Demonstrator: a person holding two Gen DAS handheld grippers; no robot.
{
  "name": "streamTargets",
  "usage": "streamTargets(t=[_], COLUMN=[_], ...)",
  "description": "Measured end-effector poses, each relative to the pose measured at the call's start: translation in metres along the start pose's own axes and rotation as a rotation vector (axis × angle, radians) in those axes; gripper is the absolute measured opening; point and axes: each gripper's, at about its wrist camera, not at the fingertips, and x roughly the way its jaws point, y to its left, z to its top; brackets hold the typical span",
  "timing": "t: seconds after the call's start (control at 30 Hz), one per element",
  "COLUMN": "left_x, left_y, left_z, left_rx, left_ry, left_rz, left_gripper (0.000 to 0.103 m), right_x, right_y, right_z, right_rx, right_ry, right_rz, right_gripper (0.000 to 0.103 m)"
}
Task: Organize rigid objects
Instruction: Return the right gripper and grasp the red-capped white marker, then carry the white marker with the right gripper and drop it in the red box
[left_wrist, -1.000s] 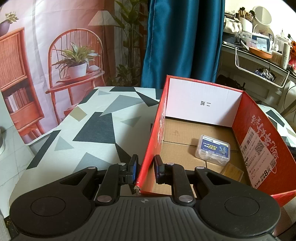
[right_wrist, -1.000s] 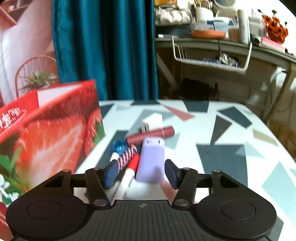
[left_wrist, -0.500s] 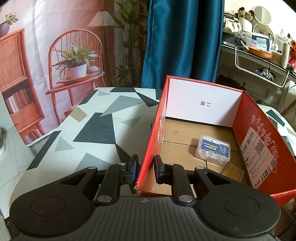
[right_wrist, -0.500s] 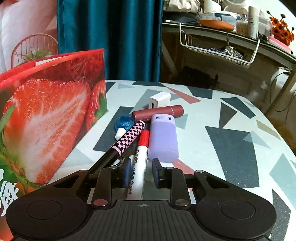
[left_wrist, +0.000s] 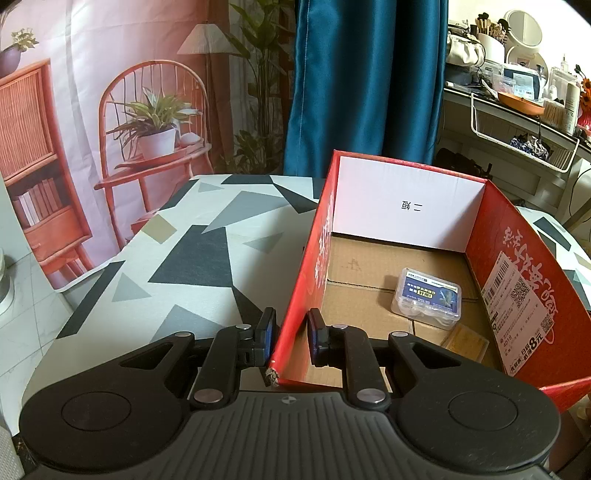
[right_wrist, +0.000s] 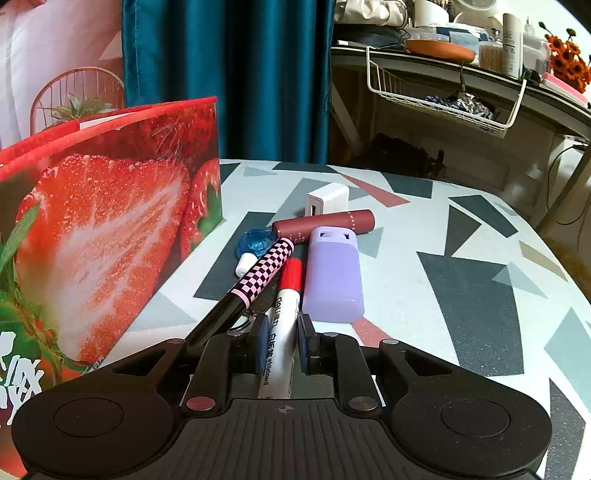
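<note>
Right gripper (right_wrist: 282, 341) clamps marker (right_wrist: 282, 325), bottle (right_wrist: 332, 275) just ahead-right; left gripper (left_wrist: 290, 338) straddles box (left_wrist: 303, 295) wall, pads close against it.

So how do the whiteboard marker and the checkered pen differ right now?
The whiteboard marker has a white body with a red cap; the checkered pen is black with a pink-and-black checkered cap. The marker lies between the fingers of the right tool, which have closed on it; the pen lies free, just left of them. The marker points straight ahead; the pen slants right. Both lie on the table beside the strawberry box.
</note>
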Motion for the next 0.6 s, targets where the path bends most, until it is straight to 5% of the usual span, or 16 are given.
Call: streamTargets(t=[0.6], left_x=[0.0007], left_y=[-0.0003], left_z=[0.0001], left_rx=[-0.002], left_ry=[0.002], left_rz=[-0.001], left_gripper=[0.020], right_x=[-0.0043], right_y=[-0.0007], right_z=[-0.0025], right_rx=[0.019], right_ry=[-0.005], right_rz=[0.008], right_gripper=[0.014])
